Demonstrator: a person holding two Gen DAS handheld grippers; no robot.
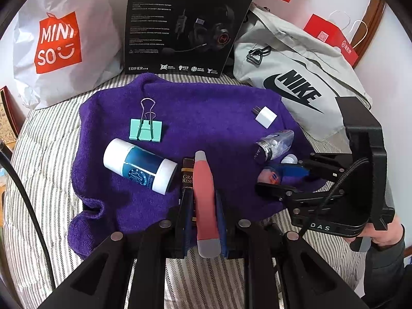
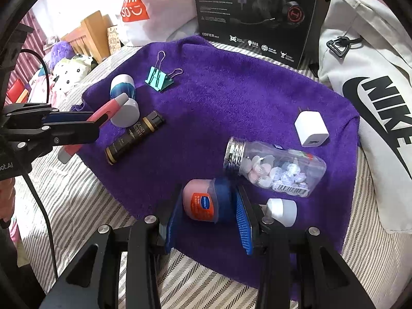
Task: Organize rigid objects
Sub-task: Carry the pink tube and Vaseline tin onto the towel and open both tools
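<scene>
My left gripper is shut on a pink pen-like stick with grey ends, held above the purple towel. It also shows in the right wrist view. My right gripper is shut on a small pink jar with a blue lid, low over the towel's near edge. On the towel lie a teal binder clip, a white-and-blue canister, a dark tube, a white charger, a clear pill bottle and a small white cap.
The towel lies on a striped bed cover. Behind it stand a Miniso bag, a black headset box, a grey Nike bag and red bags. A black cable runs at the left.
</scene>
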